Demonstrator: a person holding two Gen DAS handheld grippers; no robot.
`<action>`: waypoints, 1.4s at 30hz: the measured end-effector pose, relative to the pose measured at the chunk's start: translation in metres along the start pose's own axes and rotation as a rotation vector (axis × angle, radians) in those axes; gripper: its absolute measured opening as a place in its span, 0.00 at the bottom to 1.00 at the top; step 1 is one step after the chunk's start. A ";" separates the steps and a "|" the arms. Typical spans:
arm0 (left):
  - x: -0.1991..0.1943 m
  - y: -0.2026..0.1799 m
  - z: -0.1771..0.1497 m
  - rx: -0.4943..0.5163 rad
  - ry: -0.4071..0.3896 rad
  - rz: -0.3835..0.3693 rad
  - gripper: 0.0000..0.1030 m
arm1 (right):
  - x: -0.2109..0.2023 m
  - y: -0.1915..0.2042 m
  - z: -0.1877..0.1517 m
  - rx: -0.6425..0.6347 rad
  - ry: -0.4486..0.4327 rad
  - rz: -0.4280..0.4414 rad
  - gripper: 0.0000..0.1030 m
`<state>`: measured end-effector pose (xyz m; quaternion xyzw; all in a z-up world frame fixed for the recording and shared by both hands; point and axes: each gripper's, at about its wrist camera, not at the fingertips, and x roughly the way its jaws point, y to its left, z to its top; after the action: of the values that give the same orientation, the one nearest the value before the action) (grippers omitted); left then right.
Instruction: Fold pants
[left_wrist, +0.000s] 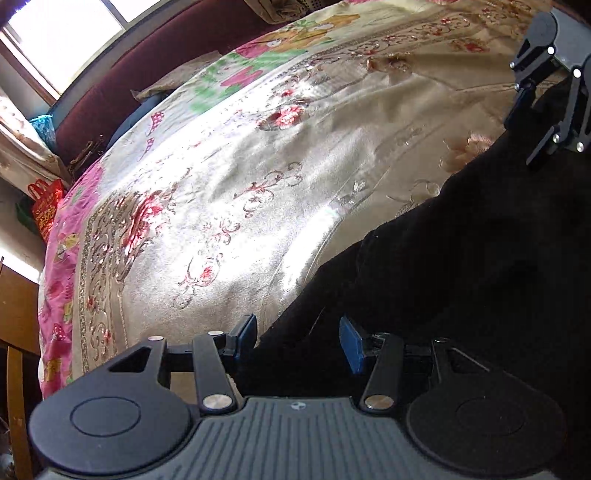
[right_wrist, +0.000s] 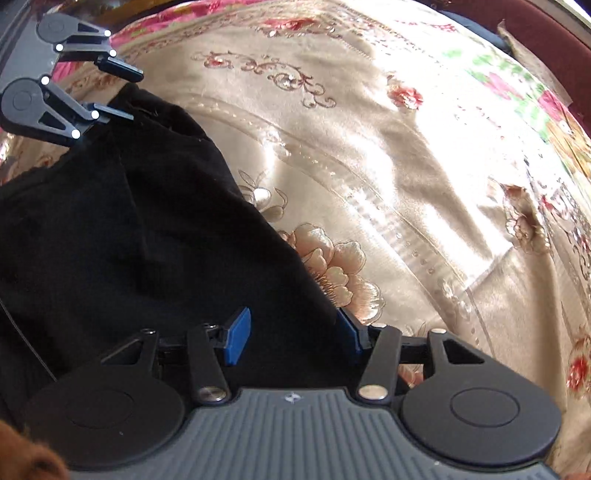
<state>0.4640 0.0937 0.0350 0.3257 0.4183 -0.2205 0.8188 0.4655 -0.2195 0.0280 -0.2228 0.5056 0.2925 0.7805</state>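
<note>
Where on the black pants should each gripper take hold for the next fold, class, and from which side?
Probably the black pants are best gripped at their edge against the floral bedspread, coming from above. The cloth lies flat, so only the border offers a lip. Left gripper and right gripper already straddle that edge, open.

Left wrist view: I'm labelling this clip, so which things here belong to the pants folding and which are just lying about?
Part of the job:
black pants
left gripper
right gripper
bedspread, the folding surface

Just lying about:
red bag beside the bed
patterned quilt further up the bed
</note>
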 end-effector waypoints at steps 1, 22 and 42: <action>0.005 0.000 -0.001 0.007 0.006 -0.020 0.62 | 0.007 -0.005 0.004 -0.010 0.018 0.008 0.51; 0.043 0.016 -0.002 0.100 0.137 -0.158 0.51 | 0.043 -0.006 0.028 0.007 0.170 0.062 0.06; -0.151 -0.075 -0.151 0.064 0.172 -0.058 0.19 | -0.117 0.230 -0.102 0.013 0.226 0.257 0.01</action>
<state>0.2514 0.1642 0.0675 0.3572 0.4890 -0.2289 0.7622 0.2041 -0.1445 0.0844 -0.1826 0.6165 0.3598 0.6761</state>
